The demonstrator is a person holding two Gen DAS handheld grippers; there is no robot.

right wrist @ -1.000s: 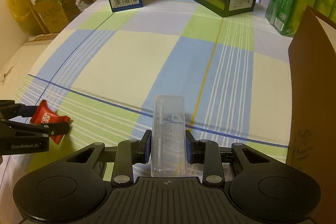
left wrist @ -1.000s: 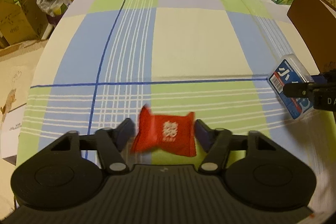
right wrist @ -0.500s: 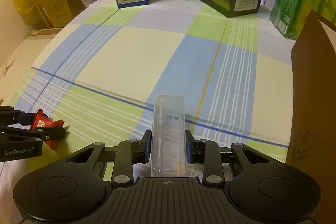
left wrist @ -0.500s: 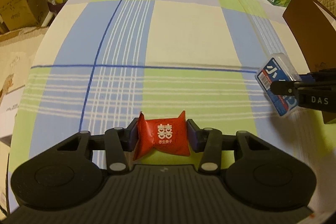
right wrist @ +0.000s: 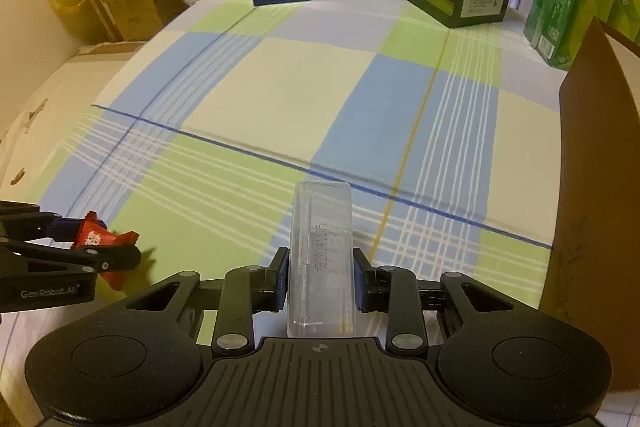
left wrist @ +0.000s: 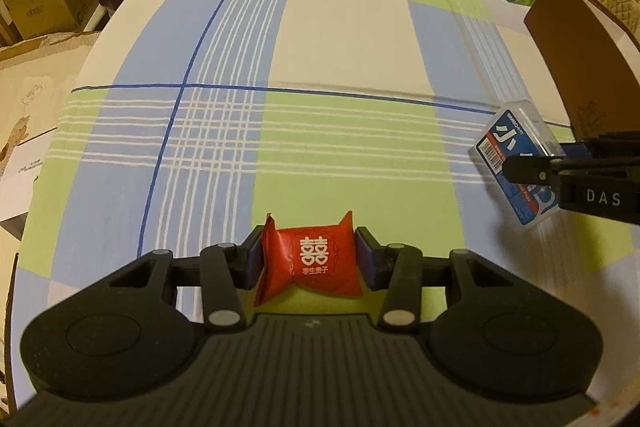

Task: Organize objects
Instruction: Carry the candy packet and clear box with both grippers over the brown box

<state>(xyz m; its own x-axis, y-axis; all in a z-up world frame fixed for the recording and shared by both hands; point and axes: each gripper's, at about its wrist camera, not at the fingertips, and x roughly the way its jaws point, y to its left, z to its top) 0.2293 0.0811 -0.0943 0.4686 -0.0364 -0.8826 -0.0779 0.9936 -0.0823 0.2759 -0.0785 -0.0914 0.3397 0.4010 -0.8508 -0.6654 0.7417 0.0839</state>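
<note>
While both grippers grip items, checked tablecloth (left wrist: 340, 39) ahead lies open.

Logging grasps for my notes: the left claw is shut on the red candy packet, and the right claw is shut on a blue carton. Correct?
Partly. The left claw does grip the red candy packet, but the right claw holds a clear plastic case, as the right wrist view shows.
</note>
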